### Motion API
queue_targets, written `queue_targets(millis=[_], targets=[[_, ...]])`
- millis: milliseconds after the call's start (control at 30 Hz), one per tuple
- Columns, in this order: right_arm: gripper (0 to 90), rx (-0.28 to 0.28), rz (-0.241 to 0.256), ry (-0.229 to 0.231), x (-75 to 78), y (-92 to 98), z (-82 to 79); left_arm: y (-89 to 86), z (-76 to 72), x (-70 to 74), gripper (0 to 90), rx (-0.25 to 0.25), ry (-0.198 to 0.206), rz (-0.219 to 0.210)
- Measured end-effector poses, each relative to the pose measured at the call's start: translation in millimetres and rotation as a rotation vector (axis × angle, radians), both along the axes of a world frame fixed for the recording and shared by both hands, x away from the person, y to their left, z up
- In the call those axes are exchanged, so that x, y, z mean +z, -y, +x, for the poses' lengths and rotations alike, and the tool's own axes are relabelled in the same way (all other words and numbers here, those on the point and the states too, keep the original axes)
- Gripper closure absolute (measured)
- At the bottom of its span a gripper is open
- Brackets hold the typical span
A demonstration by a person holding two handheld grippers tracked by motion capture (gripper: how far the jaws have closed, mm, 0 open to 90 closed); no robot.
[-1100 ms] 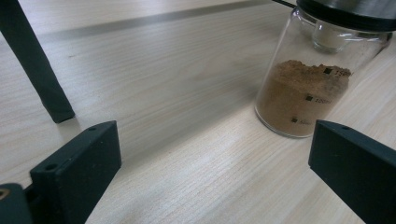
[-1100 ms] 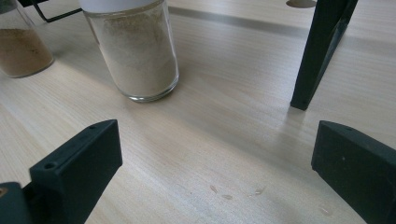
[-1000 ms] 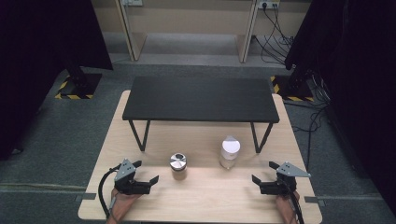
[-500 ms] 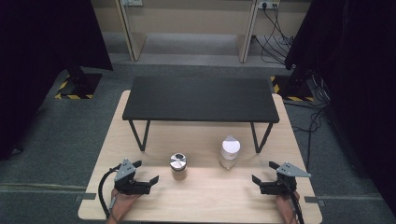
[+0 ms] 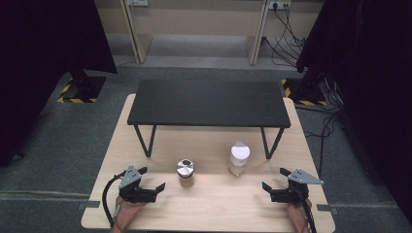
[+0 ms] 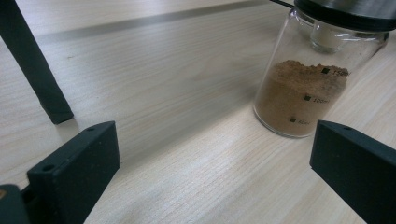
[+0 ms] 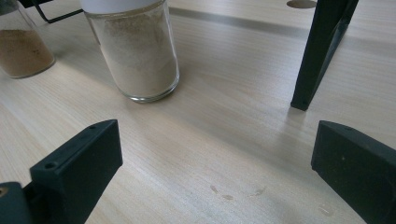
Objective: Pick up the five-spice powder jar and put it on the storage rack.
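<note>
Two glass jars stand on the wooden table (image 5: 214, 204) in front of a low black shelf (image 5: 209, 103). The jar with a metal lid (image 5: 185, 172) holds brown powder (image 6: 301, 95) and sits left of centre. The taller jar with a white lid (image 5: 239, 158) holds pale powder (image 7: 137, 51). My left gripper (image 5: 154, 186) rests near the front left, open, with the brown jar ahead and to its right. My right gripper (image 5: 273, 179) rests at the front right, open and empty, the pale jar ahead to its left.
The shelf's black legs (image 6: 35, 70) (image 7: 320, 51) stand on the table behind the jars. Cables (image 5: 286, 29) and dark curtains (image 5: 43, 53) lie beyond the table on the grey floor. A hand (image 5: 127, 213) holds each gripper at the table's near edge.
</note>
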State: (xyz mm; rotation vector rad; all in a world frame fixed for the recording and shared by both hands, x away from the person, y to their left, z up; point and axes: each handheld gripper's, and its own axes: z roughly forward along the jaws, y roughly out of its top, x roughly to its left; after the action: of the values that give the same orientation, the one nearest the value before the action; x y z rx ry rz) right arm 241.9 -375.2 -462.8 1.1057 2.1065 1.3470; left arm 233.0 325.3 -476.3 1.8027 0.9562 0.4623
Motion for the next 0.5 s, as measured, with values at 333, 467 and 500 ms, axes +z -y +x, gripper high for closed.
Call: queue_targets(millis=[333,467,500], targets=[[2.1,0.001,-0.004,0.000,0.3,-0.6,0.0,0.2,0.0,0.1,0.5,-0.004,0.002,0.003],[2.0,0.001,-0.003,0.001,0.2,-0.3,0.0,-1.6,0.8,-0.6,0.8,-0.014,0.001,-0.007],[2.0,0.000,-0.001,0.000,0.0,-0.1,0.0,-1.4,0.0,-0.8,0.8,-0.011,0.003,-0.007]])
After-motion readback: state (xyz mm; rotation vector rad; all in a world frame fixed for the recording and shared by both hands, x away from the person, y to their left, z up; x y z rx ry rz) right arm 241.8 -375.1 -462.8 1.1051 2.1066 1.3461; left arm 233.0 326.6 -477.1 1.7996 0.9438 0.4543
